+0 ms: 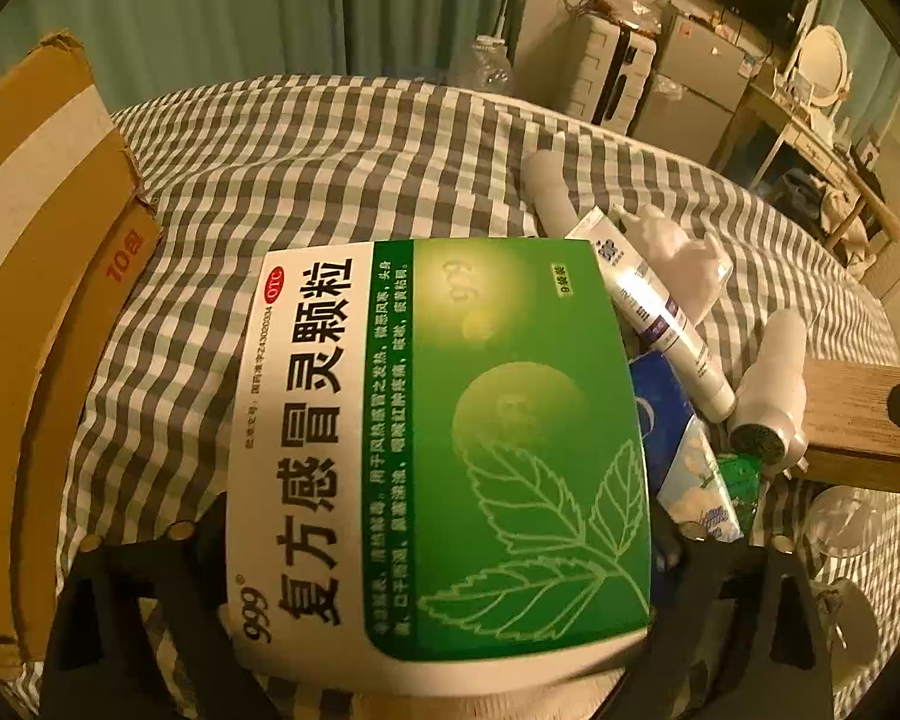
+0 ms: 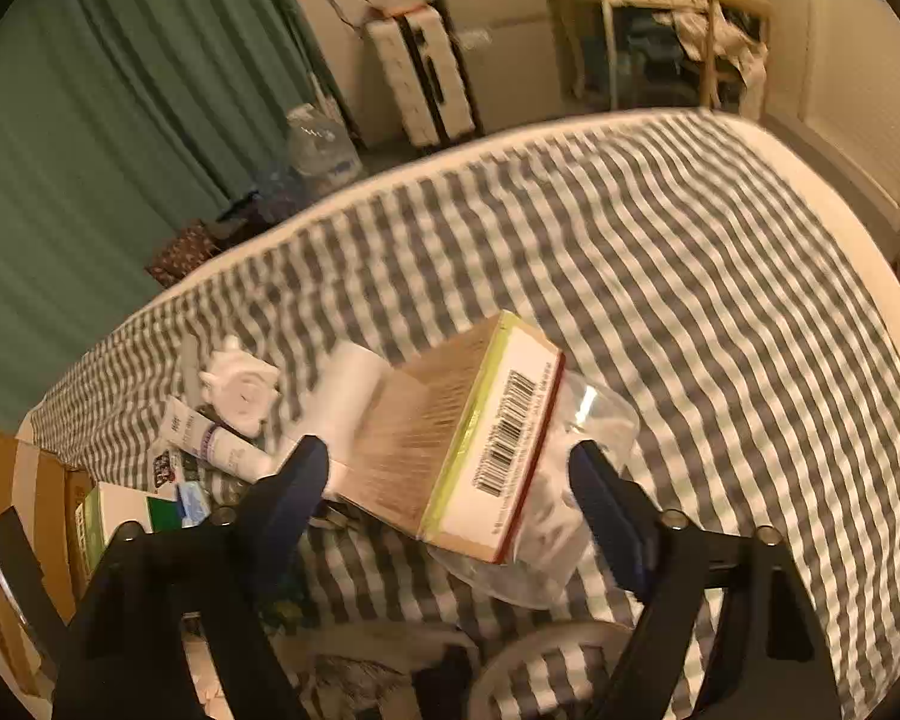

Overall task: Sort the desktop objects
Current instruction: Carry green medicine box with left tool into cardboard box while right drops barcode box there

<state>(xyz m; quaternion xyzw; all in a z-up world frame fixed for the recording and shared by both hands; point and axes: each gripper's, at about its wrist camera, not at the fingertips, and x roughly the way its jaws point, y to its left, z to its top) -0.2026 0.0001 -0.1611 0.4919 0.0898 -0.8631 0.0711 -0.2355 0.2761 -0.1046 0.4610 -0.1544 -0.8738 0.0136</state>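
Observation:
A green and white medicine box (image 1: 438,450) fills the left wrist view, lifted over the checked bedsheet (image 1: 330,150). My left gripper (image 1: 432,528) is shut on it, one black finger on each long side. The same box (image 2: 126,510) shows at the lower left of the right wrist view. A brown box with a barcode end (image 2: 450,438) lies tilted on a clear plastic cup (image 2: 594,408) and a white cylindrical device (image 2: 354,390). My right gripper (image 2: 450,468) straddles it with its jaws open; a gap shows at the right pad.
An open cardboard carton (image 1: 42,300) stands at the bed's left edge. Beside the boxes lie a white tube (image 1: 660,312), a white moulded piece (image 2: 243,390) and a blue tissue packet (image 1: 678,450). Suitcases, a small fridge and a desk stand beyond the bed.

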